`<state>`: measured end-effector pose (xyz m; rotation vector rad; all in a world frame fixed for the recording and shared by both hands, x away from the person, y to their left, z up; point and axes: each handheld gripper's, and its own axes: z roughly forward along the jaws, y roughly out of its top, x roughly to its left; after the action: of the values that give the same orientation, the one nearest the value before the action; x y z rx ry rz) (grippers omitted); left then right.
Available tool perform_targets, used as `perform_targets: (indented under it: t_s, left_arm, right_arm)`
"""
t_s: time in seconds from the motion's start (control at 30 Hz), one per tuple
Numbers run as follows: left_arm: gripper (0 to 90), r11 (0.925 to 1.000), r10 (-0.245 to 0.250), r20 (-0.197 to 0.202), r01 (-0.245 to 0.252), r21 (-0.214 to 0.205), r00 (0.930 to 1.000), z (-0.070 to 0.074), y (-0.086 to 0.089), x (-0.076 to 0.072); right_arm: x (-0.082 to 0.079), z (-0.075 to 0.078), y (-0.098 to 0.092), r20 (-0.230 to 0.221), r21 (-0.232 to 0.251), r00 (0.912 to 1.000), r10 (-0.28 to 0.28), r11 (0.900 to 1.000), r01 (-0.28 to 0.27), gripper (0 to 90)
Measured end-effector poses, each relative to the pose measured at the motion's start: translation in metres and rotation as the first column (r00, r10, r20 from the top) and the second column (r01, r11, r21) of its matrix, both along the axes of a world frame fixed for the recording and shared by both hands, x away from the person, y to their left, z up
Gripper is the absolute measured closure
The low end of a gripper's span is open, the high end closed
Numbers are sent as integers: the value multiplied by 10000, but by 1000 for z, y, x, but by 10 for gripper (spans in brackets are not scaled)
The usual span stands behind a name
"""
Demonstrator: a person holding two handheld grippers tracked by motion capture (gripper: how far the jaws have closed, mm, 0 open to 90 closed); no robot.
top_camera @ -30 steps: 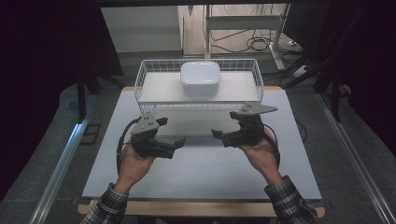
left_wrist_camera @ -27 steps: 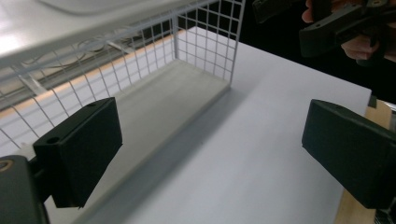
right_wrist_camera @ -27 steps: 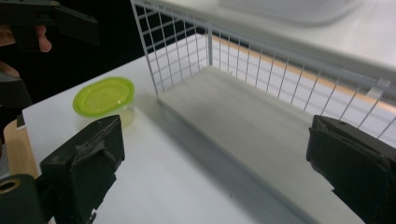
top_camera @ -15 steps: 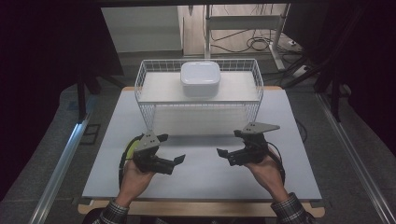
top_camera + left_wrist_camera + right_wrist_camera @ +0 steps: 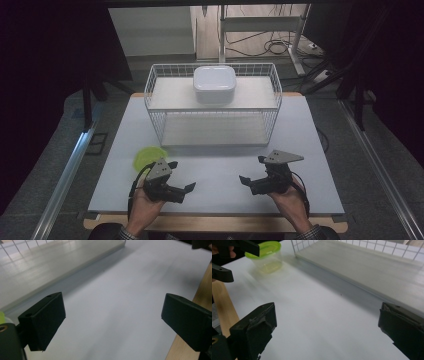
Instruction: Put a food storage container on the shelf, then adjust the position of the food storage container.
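High view: white table [image 5: 215, 165], dim room

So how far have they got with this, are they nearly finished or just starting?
It looks barely started. Nothing is done that I can see: the white box sits on top of the wire rack, and the green-lidded tub stands on the table beside the left gripper. Nothing is in hand: both it and the right gripper are open and empty. Any grasping or moving is left.

Lime-green lid [image 5: 149, 156], white wire basket [image 5: 155, 95], white box [image 5: 215, 84].
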<state>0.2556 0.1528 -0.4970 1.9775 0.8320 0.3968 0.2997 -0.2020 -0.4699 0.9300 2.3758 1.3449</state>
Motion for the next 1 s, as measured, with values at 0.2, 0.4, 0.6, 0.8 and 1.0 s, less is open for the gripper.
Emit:
perform_targets:
  t_s: [0.2,0.4,0.6,0.8,1.0]
  left_arm:
    - [50,9995,-69,-37,70,312,10000,-7,-1,-2]
    - [46,9998,12,-229,-7,221,9997,-9,1,1]
    - [39,9998,184,-562,-180,73,9983,-5,5,6]
    - [265,9925,1094,-83,-1087,566,9940,6,22,9]
    - [655,9788,2047,-156,-2046,61,9787,15,58,12]
  right_arm:
    - [-3,-16,-5,-357,-400,9993,-105,9992,90,21]
    - [-1,-21,-6,-432,-494,9989,-173,9987,151,22]
    - [1,-23,-7,-368,-656,9990,-238,9976,214,26]
    - [5,-25,-12,-408,-575,9984,-398,9976,374,30]
    - [6,-28,-11,-532,-616,9980,-356,9976,323,31]
